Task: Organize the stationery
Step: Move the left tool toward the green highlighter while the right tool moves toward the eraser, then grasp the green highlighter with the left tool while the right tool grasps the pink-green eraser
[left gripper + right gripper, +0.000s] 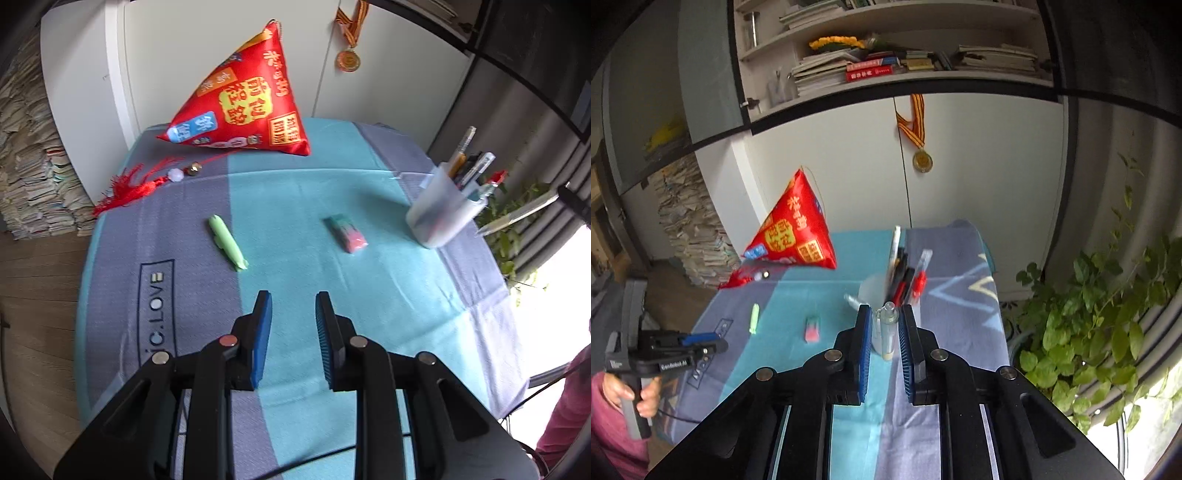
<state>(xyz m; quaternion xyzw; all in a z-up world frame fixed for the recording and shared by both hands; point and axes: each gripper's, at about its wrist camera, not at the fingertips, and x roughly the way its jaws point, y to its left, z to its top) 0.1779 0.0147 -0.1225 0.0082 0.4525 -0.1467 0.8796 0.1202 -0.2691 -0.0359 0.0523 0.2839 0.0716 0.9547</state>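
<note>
Right wrist view shows your right tool (882,325) pinching a clear pen (888,332) above the cup (868,291), apparently near its tip. Crowded pens could deflect it onto the desk (820,295). Left tool (293,314) hangs slightly spread, empty.

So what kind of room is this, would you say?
Probably a home study or bedroom corner. White cabinets carry open shelves stacked with books, a gold medal on a striped ribbon hangs on a cabinet door, and the small table under a blue and grey cloth holds a translucent plastic pen cup.
</note>
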